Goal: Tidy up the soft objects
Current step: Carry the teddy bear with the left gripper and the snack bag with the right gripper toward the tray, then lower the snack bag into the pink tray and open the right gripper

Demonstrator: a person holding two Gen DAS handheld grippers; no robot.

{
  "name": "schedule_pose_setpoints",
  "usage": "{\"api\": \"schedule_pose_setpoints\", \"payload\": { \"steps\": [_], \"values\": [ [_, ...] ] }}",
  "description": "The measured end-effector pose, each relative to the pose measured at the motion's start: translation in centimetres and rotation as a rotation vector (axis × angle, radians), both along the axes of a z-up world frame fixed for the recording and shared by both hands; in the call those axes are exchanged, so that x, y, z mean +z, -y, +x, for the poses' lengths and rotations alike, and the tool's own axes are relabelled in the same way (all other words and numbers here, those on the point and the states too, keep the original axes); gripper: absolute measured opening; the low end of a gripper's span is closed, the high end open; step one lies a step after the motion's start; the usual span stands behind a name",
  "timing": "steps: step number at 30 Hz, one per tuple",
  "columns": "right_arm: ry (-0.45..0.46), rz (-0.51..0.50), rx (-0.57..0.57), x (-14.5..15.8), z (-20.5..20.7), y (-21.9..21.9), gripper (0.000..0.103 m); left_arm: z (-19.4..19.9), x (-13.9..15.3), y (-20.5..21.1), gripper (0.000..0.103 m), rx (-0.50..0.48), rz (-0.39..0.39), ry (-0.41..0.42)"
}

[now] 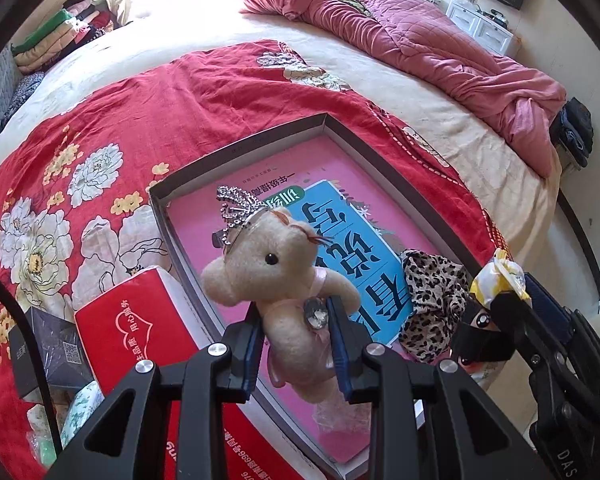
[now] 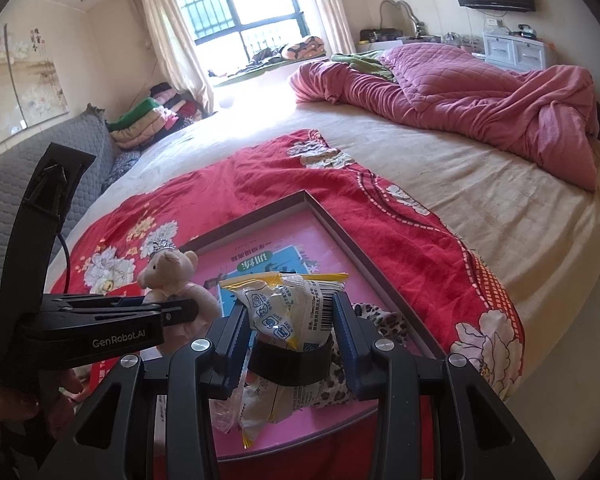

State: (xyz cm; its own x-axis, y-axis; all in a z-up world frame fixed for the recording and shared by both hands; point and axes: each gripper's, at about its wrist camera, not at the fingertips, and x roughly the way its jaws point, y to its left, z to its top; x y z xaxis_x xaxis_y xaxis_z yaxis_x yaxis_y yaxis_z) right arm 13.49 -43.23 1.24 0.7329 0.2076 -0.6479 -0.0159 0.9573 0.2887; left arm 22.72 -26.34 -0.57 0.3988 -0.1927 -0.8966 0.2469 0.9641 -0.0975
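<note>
Gripping beige crowned teddy (image 1: 284,280), left fingers (image 1: 296,344); right fingers (image 2: 294,344) pinch yellow-white packet (image 2: 284,308).

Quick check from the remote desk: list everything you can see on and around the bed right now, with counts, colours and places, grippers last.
teddy bear: one, beige with silver tiara, held above the tray
snack packet: one, yellow-white, black band around it, held over the tray
leopard-print cloth: one, brown-black, in the tray's near right corner
tray: one, grey rim, on the red sheet
book: one, pink and blue, lying in the tray
red box: one, left of the tray
floral sheet: one, red, spread on the bed
quilt: one, pink, bunched at far right
left gripper: black, blue pads, shut on the bear
right gripper: black, shut on the packet
</note>
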Motion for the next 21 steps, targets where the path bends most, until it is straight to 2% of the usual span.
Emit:
{"api": "schedule_pose_setpoints", "payload": {
  "steps": [6,14,21],
  "values": [
    [-0.012,0.008,0.011,-0.9,0.3,-0.3,0.041,0.4,-1.0,0.4,0.031,-0.001,0.009,-0.019],
    [-0.065,-0.033,0.053,-2.6,1.1,-1.6,0.041,0.6,-2.3,0.6,0.031,-0.007,0.008,-0.056],
    [-0.097,-0.091,0.036,-3.5,1.6,-1.6,0.041,0.3,-3.0,1.5,0.031,-0.038,0.012,-0.076]
  ]
}}
